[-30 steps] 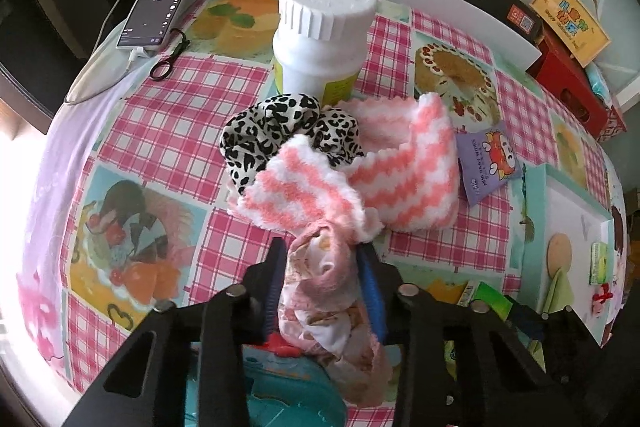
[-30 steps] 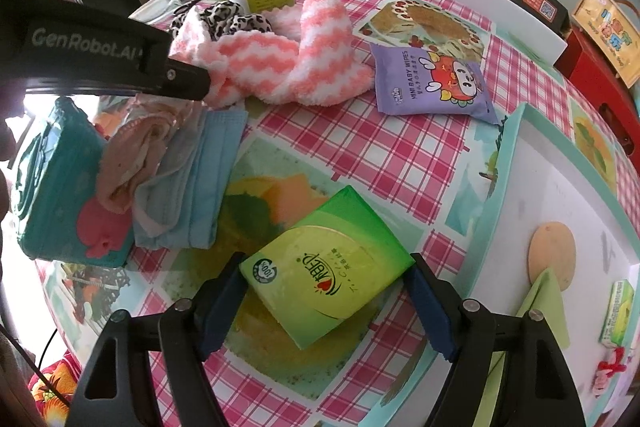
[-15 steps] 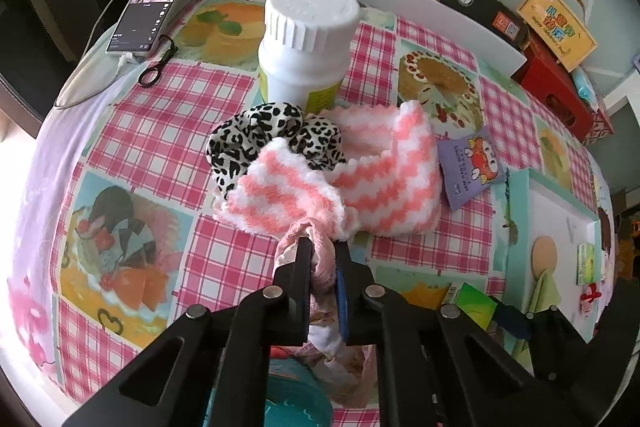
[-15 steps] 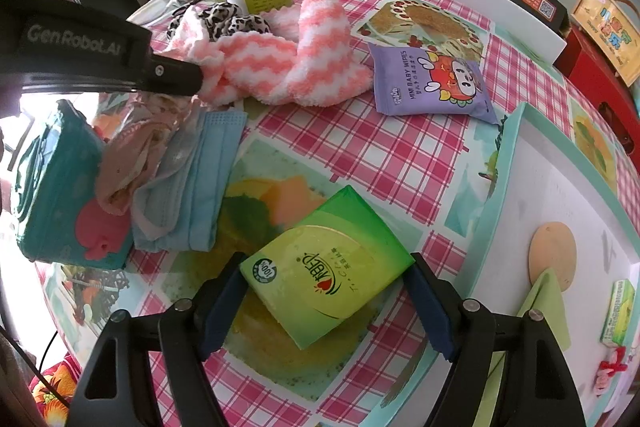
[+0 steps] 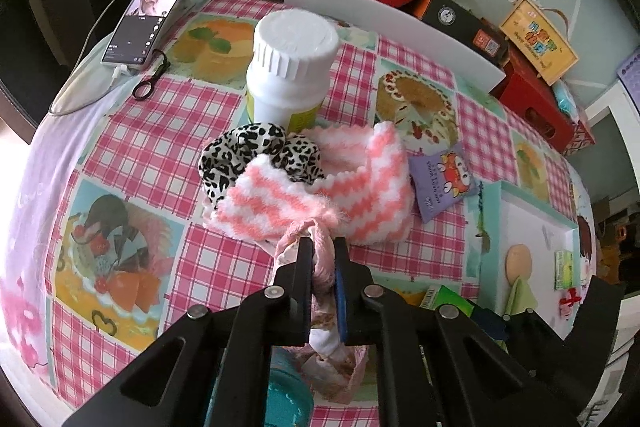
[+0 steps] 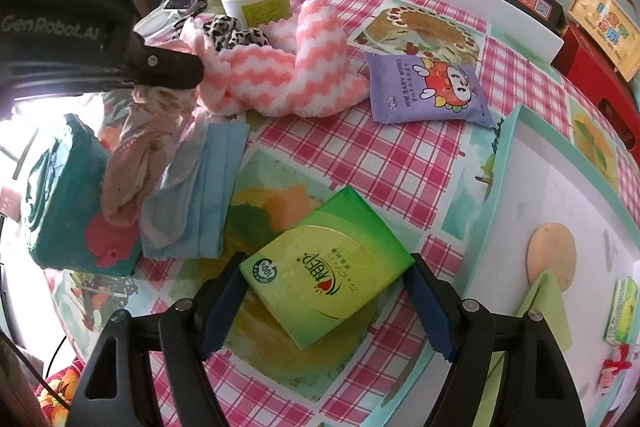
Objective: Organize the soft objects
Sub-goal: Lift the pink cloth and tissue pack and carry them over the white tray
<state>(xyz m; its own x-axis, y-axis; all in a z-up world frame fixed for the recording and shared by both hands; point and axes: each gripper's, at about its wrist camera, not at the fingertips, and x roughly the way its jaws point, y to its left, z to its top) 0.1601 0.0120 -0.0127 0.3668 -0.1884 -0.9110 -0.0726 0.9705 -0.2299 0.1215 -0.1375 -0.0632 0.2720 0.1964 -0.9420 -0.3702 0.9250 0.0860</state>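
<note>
towel [image 5: 320, 195] pink-white zigzag | scrunchie [image 5: 248, 155] leopard print | pack [image 6: 326, 269] green

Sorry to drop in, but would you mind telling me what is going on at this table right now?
A person is sorting soft things on a checked tablecloth with a hand-held gripper in each hand. The left hand-held gripper is shut on a pale pink floral cloth, right by the pink-and-white striped fuzzy cloth and the leopard-print scrunchie. The right hand-held gripper is open, its fingers on either side of a green tissue pack lying on the table. A folded blue cloth lies nearby.
</note>
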